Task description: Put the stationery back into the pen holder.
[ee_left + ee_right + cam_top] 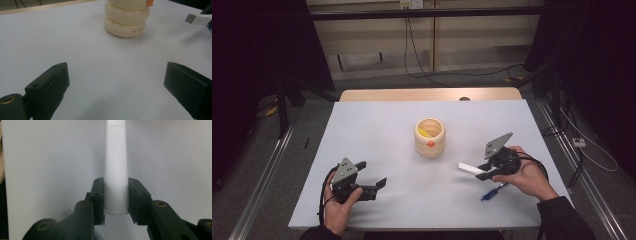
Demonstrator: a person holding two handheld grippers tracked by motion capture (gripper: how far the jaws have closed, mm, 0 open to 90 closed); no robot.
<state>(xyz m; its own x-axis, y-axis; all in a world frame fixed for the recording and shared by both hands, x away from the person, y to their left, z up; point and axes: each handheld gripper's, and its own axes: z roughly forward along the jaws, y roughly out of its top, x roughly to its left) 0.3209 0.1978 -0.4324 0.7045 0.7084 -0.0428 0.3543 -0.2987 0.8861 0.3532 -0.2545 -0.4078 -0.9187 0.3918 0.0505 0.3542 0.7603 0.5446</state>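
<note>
on the right side of the white worktop (pixel 377 130), the right tongs (pixel 476 172) are pinching a white tube (pixel 471 168) near its flat end, holding it roughly level just above the surface with its far end pointing toward the cream holder (pixel 430 137) at the middle. toward the front left, the left tongs (pixel 373 176) are resting low over the worktop, spread wide with nothing between them, well apart from the holder. a blue pen (pixel 491 193) is lying just beside the right hand (pixel 527 175).
</note>
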